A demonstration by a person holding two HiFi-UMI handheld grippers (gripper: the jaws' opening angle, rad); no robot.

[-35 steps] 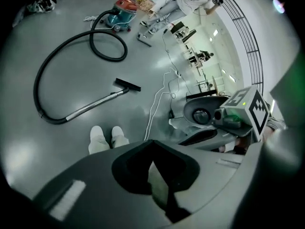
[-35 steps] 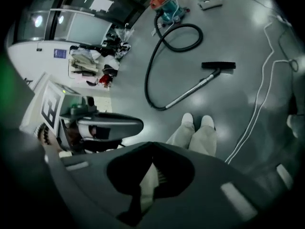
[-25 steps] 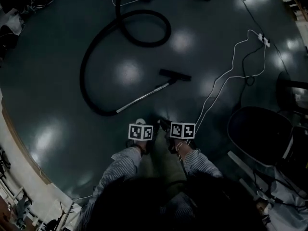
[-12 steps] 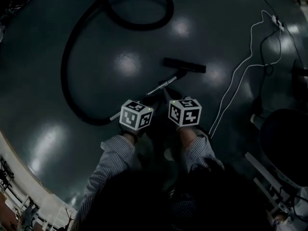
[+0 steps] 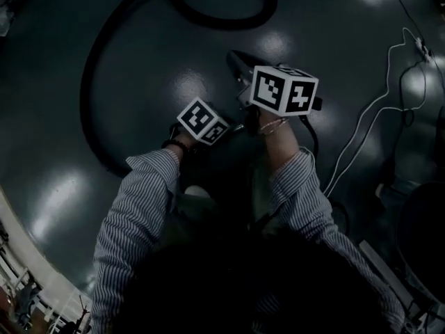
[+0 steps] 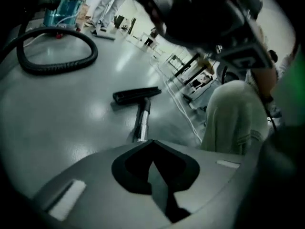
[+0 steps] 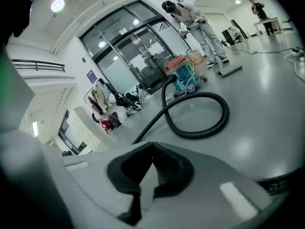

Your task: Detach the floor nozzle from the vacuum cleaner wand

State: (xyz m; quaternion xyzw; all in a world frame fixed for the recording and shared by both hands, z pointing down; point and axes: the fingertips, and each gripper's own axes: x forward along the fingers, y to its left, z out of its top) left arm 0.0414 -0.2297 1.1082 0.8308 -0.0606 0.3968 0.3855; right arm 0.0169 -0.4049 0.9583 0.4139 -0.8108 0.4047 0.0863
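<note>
- The flat black floor nozzle (image 6: 136,94) lay on the glossy grey floor (image 6: 52,123), joined to the shiny metal wand (image 6: 142,124), with bare floor all round it.
- The ribbed black hose (image 7: 195,132) looped beyond, towards the canister (image 7: 183,78).
- The left tongs (image 6: 151,143) were closed and empty, tilted down near the wand's near end.
- The right tongs (image 7: 152,146) were closed on nothing, aimed over the hose.

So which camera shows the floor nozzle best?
Left gripper view: the nozzle lies whole on the floor. In the head view the right gripper hides most of it; the right gripper view shows mainly hose.
</note>
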